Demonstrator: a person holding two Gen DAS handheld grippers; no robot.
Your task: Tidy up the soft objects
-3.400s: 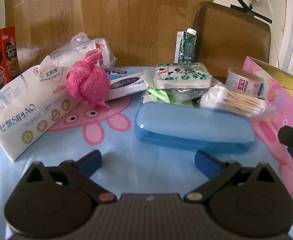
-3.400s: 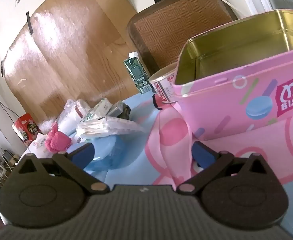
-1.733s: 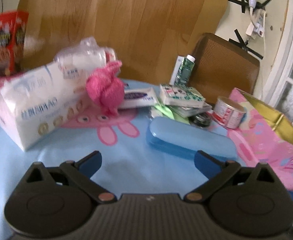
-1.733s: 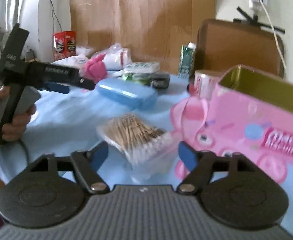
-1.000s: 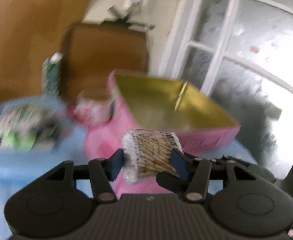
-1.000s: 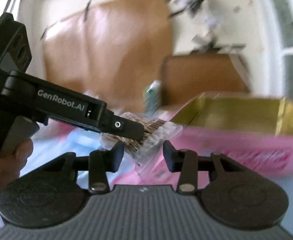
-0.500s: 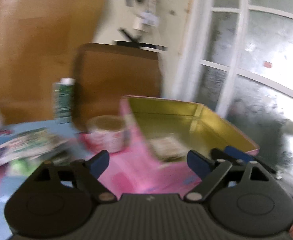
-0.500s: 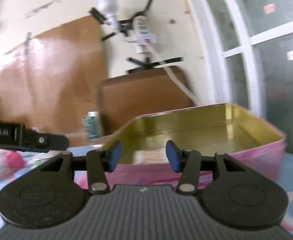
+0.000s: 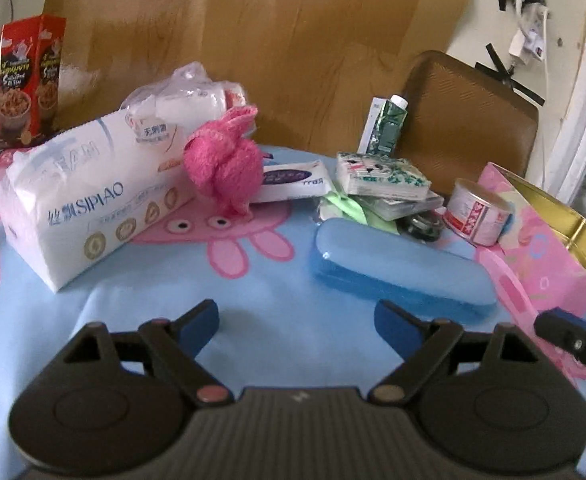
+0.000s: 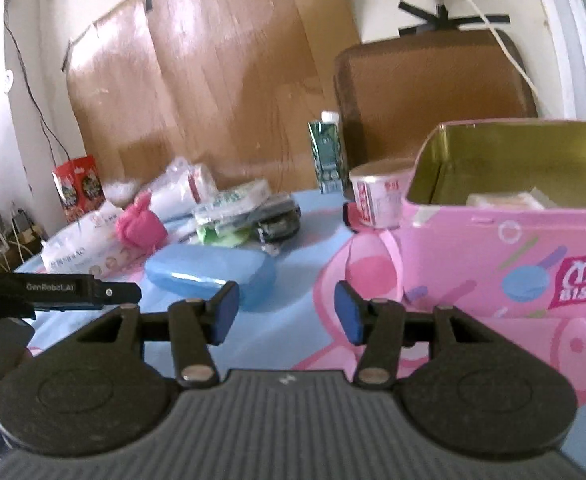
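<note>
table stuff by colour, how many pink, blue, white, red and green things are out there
pink: 2, the fluffy towel and the biscuit tin
blue: 1, the long case
white: 2, the tissue pack and the flat wipes pack
red: 1, the snack box
green: 1, the carton
total: 7

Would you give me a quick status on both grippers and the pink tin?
Left gripper open, empty. Right gripper empty, jaws opening. Pink tin open, packet inside. Blue case ahead of left.
</note>
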